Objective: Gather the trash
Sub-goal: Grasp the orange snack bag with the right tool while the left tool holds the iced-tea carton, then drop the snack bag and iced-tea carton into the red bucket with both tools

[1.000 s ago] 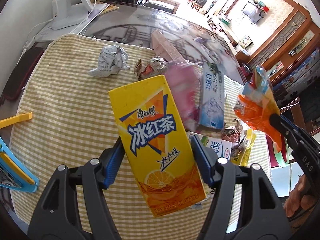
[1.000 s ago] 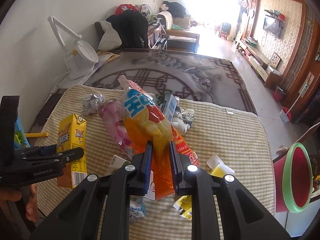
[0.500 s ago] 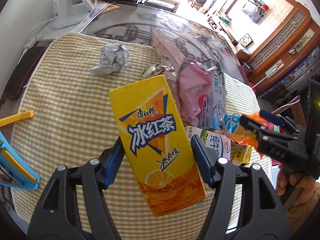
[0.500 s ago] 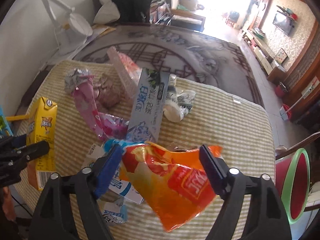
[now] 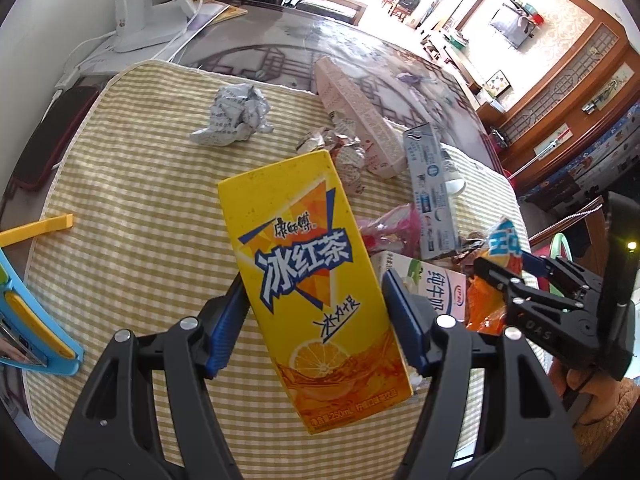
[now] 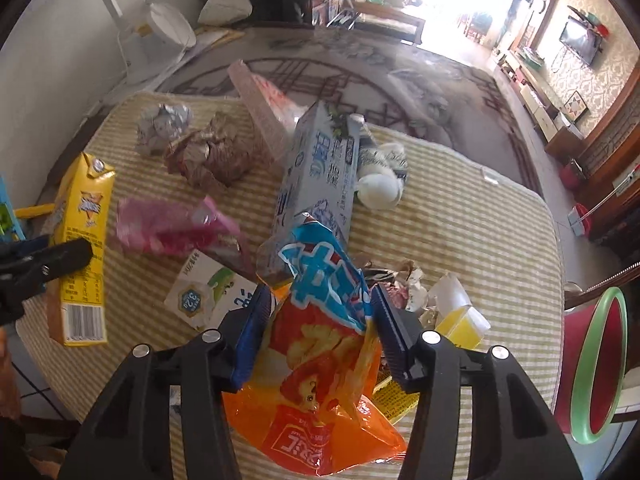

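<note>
A checked yellow cloth point(image 6: 460, 216) covers the desk, with the litter on it: a crumpled printed paper ball point(image 5: 234, 114) lies at the far left, a long pale-blue toothpaste box point(image 6: 316, 176) at centre. A white milk carton point(image 6: 208, 292) lies nearer, left of the orange crisp bag point(image 6: 320, 364). A red bin with a green rim point(image 6: 596, 364) stands off the desk's right edge.

L gripper point(image 5: 314, 320) blk, blue fingers point(image 5: 224, 328) | silver screws | orange sleeve point(image 5: 600, 404)

Yellow tea carton point(image 5: 316, 280) upright; orange chip bag point(image 6: 324, 364) crumpled
</note>
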